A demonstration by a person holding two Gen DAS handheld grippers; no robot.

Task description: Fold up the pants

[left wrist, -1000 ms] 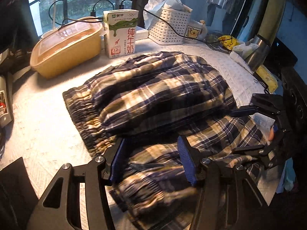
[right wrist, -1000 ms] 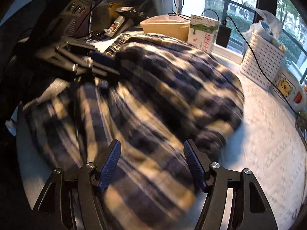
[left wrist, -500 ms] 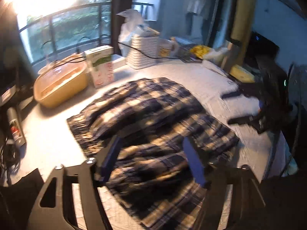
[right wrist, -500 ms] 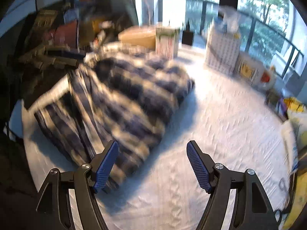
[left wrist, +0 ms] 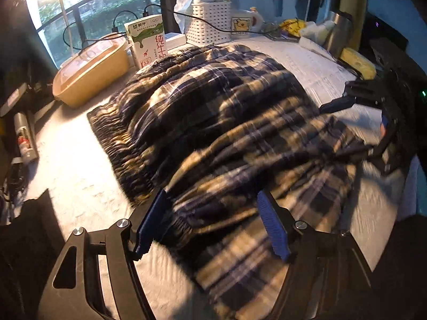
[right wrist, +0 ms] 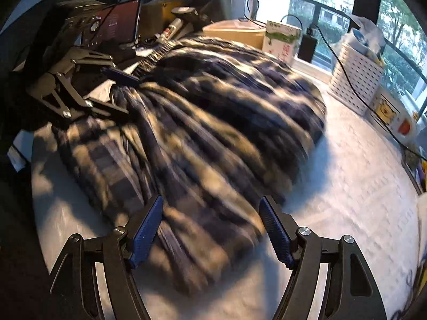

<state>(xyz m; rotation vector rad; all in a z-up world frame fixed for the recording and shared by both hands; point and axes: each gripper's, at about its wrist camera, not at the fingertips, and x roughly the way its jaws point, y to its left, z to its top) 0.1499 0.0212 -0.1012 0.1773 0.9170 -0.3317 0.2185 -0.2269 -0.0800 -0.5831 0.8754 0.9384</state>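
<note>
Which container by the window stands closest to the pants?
The milk carton: the plaid pants waistband reaches its base, while the white basket and yellow tub stand clear.

The left gripper (left wrist: 210, 226) had black angular arms with triangular cut-outs, silver round screws at the joints and blue ribbed fingers (left wrist: 272, 229). The right gripper (right wrist: 210, 232) matched it: black frame, silver screws, blue textured fingers (right wrist: 276, 233).

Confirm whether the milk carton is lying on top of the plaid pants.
No, the milk carton stands upright on the table behind the plaid pants.
</note>
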